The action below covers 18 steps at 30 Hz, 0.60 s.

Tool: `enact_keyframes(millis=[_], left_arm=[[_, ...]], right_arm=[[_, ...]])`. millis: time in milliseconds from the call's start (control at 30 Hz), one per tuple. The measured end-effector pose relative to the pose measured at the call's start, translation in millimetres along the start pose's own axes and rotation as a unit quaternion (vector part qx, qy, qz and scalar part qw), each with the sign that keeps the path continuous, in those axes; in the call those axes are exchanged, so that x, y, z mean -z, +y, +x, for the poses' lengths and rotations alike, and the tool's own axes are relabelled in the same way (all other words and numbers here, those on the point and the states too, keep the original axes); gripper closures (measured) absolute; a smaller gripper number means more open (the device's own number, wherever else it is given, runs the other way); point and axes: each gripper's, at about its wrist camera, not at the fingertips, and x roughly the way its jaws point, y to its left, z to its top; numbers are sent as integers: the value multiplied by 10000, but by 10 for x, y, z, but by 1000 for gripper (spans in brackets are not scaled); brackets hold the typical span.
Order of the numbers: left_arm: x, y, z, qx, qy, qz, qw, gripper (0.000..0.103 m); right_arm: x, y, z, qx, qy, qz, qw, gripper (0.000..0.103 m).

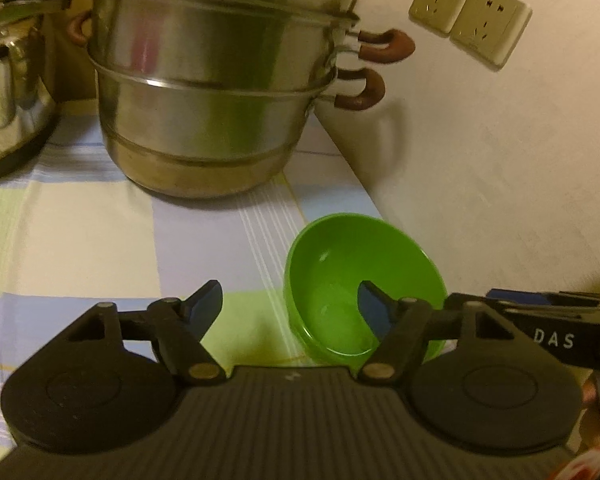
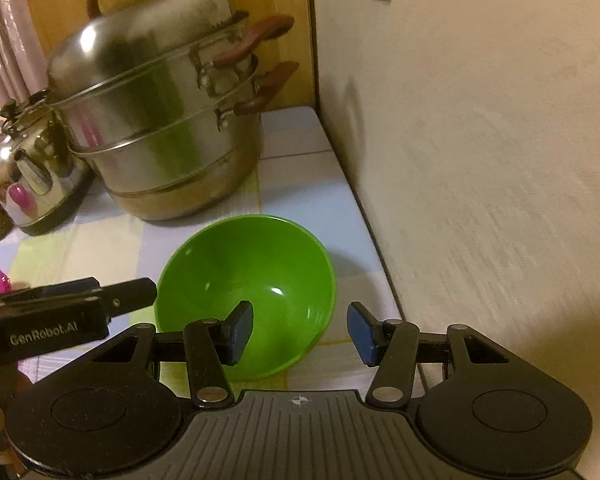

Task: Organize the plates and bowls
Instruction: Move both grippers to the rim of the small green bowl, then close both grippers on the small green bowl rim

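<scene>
The round green plastic bowl sits empty before the tall steel steamer pot, its rim between the open, empty left gripper and right gripper fingers.

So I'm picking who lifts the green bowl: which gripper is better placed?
Probably the right gripper: its open jaws straddle the green bowl's near rim. The left gripper sits off to the side.

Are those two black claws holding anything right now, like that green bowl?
Nothing is held. Both the left gripper and the right gripper stand open near the green bowl; no pad presses its rim.
</scene>
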Motion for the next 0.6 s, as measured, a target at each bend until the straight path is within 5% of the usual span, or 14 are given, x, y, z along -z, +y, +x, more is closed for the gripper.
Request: enact_keyframes(millis=[600], left_arm=[[-72, 31, 388, 309, 450, -287, 9981, 63]], right_arm=[[-24, -192, 527, -141, 554, 291, 9979, 73]])
